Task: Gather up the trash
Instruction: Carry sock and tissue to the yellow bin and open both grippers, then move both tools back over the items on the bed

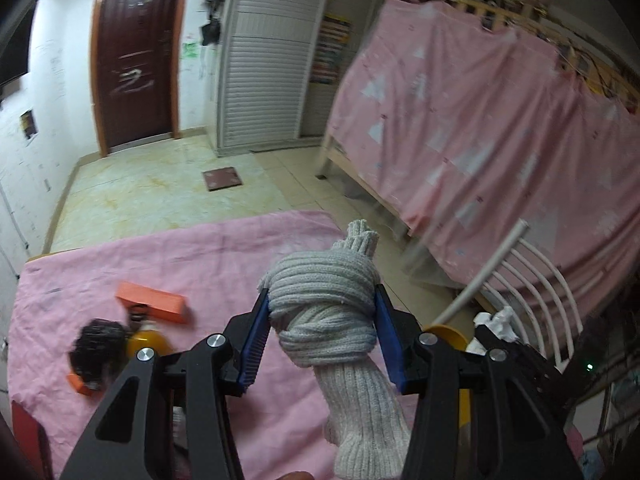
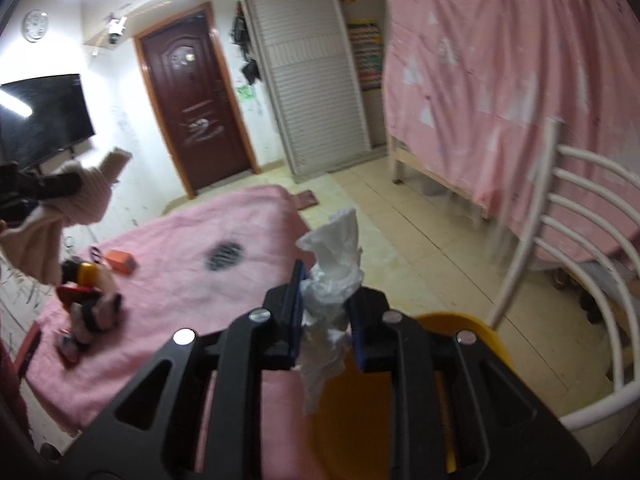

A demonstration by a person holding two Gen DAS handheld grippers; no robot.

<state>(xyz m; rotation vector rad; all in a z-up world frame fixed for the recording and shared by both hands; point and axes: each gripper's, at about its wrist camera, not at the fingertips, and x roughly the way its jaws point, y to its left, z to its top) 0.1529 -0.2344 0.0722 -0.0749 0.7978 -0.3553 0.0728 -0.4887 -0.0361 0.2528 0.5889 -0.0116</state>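
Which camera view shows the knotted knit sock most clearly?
The left wrist view: the knotted sock fills its centre, gripped between the left claw pads. The right wrist view shows it only blurred at the far left edge, partly hidden by the claw holding it.

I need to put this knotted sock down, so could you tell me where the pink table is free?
The pink cloth lies bare from the orange box across to the far right corner. The near left is crowded: orange box, yellow bottle, dark scrubber.
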